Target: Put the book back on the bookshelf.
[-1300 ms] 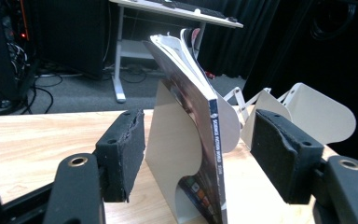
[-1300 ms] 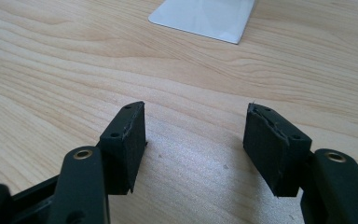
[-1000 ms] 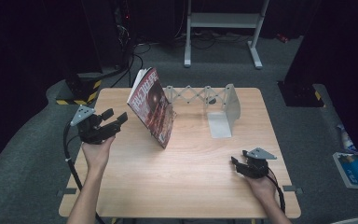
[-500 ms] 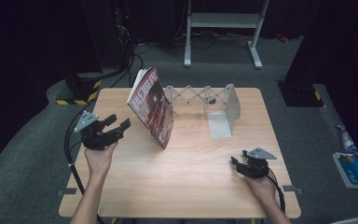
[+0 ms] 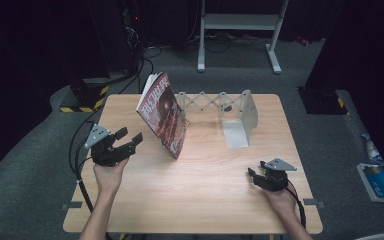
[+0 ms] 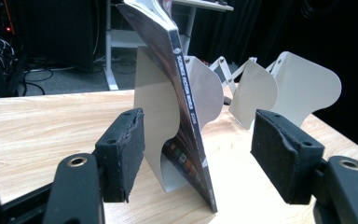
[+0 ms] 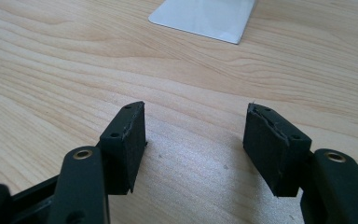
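Note:
A magazine with a dark red cover [image 5: 164, 115] stands tilted on the wooden table [image 5: 205, 200], leaning against the left plate of a white expandable bookend rack [image 5: 220, 107]. In the left gripper view its spine [image 6: 186, 107] faces me, with the white plates [image 6: 303, 84] behind. My left gripper [image 5: 130, 137] is open, a short way left of the magazine, and holds nothing. My right gripper [image 5: 252, 176] rests open near the table's front right, its jaws over bare wood [image 7: 193, 135].
The rack's right end plate [image 5: 240, 127] stands with its flat foot [image 7: 205, 18] on the table. Black cables [image 5: 77, 170] trail off the left edge. A white frame stand [image 5: 240, 25] and dark equipment sit on the grey floor behind.
My left gripper has drawn back toward the near left, away from the magazine. The magazine, rack and right gripper have stayed put.

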A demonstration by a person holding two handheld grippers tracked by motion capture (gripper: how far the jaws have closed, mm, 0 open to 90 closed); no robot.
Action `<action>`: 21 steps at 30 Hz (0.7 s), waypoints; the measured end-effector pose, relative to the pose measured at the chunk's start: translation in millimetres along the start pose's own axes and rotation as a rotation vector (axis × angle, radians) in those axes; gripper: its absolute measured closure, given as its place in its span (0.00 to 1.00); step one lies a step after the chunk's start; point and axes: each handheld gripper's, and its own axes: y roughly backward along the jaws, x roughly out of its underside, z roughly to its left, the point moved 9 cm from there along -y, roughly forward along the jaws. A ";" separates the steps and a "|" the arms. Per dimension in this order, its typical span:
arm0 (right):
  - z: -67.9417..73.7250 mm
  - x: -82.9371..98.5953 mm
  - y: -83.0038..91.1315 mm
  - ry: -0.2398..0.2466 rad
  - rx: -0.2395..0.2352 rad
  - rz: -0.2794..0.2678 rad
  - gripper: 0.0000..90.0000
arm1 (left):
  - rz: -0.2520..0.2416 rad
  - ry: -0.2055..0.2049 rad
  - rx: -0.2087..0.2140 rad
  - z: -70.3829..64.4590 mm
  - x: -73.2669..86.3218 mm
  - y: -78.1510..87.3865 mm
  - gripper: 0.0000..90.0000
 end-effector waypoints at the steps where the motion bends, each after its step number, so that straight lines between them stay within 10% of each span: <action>1: 0.0 0.0 0.0 0.000 0.000 0.000 0.43 | 0.001 -0.002 0.001 -0.3 0.7 0.0 0.39; 21: 0.1 0.0 0.0 -0.001 0.000 0.000 0.43 | 0.023 -0.022 0.019 -12.5 20.6 -3.1 0.39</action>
